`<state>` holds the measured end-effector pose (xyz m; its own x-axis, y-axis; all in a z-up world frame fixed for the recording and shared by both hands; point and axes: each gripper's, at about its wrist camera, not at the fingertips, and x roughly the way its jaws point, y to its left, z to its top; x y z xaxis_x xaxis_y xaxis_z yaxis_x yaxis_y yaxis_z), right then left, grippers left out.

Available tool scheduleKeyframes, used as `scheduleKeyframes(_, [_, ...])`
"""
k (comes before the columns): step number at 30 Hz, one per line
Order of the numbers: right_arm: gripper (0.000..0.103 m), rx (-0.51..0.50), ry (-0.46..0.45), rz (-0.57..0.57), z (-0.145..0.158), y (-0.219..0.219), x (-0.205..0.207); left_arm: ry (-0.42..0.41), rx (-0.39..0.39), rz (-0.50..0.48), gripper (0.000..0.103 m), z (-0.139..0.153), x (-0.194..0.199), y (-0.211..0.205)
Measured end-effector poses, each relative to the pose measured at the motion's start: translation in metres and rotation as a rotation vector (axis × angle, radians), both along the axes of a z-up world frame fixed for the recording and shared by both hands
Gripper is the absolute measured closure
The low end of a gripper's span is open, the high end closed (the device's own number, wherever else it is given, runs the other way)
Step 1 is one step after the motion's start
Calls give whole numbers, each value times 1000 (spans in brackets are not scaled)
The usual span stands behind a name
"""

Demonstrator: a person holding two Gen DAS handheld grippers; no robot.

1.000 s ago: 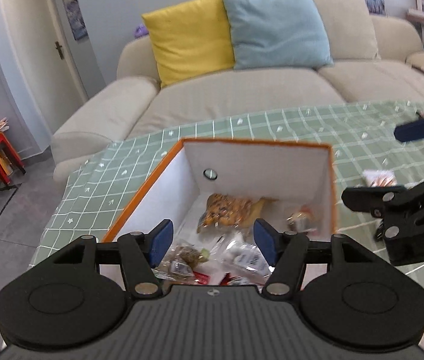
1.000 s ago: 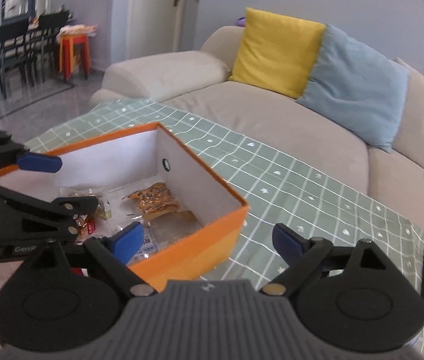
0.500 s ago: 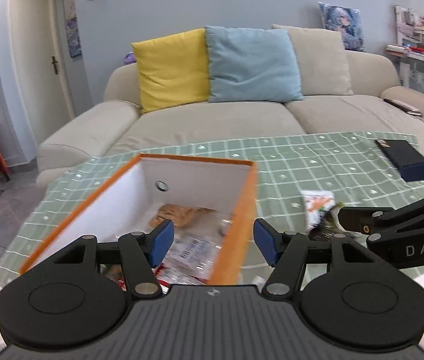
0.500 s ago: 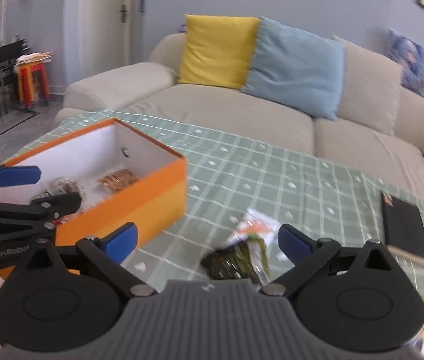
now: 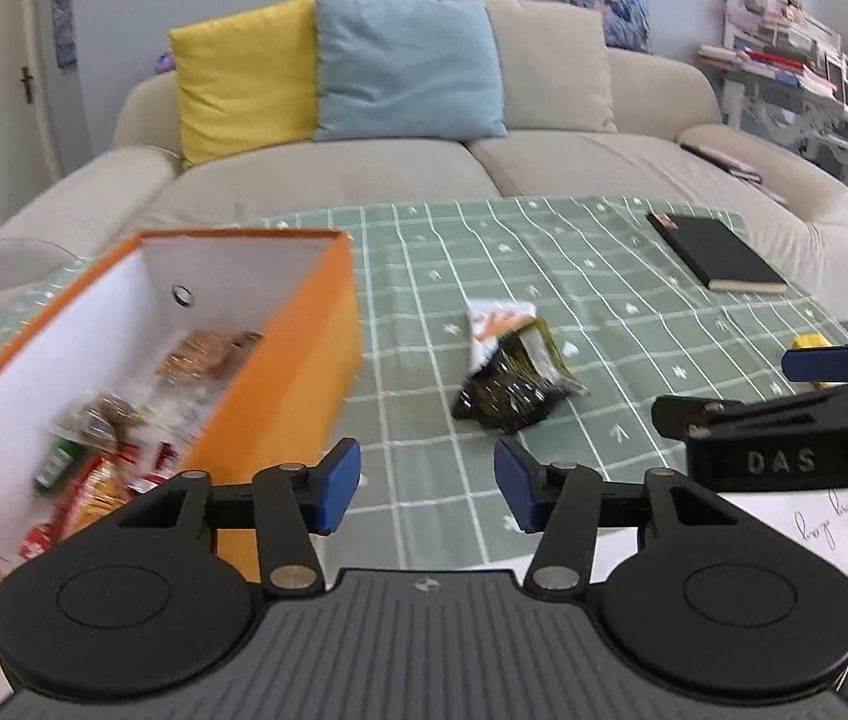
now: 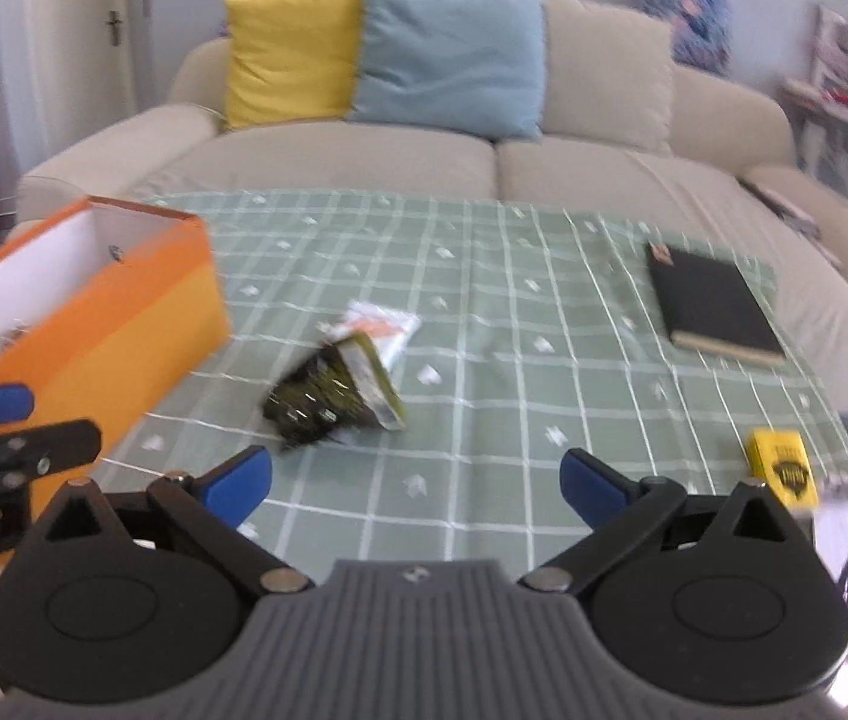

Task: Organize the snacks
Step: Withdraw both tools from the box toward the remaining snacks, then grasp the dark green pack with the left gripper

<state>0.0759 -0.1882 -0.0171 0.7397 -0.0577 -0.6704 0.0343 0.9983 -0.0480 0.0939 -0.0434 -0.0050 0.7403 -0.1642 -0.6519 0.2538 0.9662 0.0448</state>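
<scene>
Your left gripper [image 5: 427, 486] has its blue-padded jaws spread with nothing between them; they have just been closing somewhat. Your right gripper [image 6: 418, 483] stands spread wide, also empty, jaws having just opened further. Both hang over the near part of the green checked tablecloth [image 6: 484, 276]. Just beyond them lies a dark crinkled snack packet [image 5: 511, 390], touching a white-and-orange snack packet [image 5: 493, 324] on its far side. To the left sits the open orange cardboard box with white inside walls [image 5: 304, 324], holding assorted wrapped snacks [image 5: 106, 450]. A small yellow box [image 6: 781, 465] lies near right; a black notebook [image 6: 709, 303] lies far right.
</scene>
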Motion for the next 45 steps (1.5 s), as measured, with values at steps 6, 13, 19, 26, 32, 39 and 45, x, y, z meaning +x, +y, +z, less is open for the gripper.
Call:
scheduleKeyframes(6, [4,57,65,-44,-18,-11,13,36,-18,2,41,-21,6,-10])
scheduleKeyframes(13, [4,89,100,-30,-30,-8,28,39,18,-35,29,-36,13,-15])
scheduleKeyframes(19, [7,100,104,-30,-33,-13,40,24,58,-96,28,-41,25,-22])
scheduleKeyframes(26, [22,134,110,-29,-32,-28,54,14,101,-192,28,-46,51,-36])
scheduleKeyframes(32, [31,105,160,22,-33,-27,75,15,161,-303,24,-55,72,-55])
scheduleKeyframes(39, [42,58,198,40,-44,-36,110,-7,269,-369,22,-71,90,-80])
scheduleKeyframes(45, [44,100,204,6,-55,-44,114,17,296,-364,32,-88,98,-86])
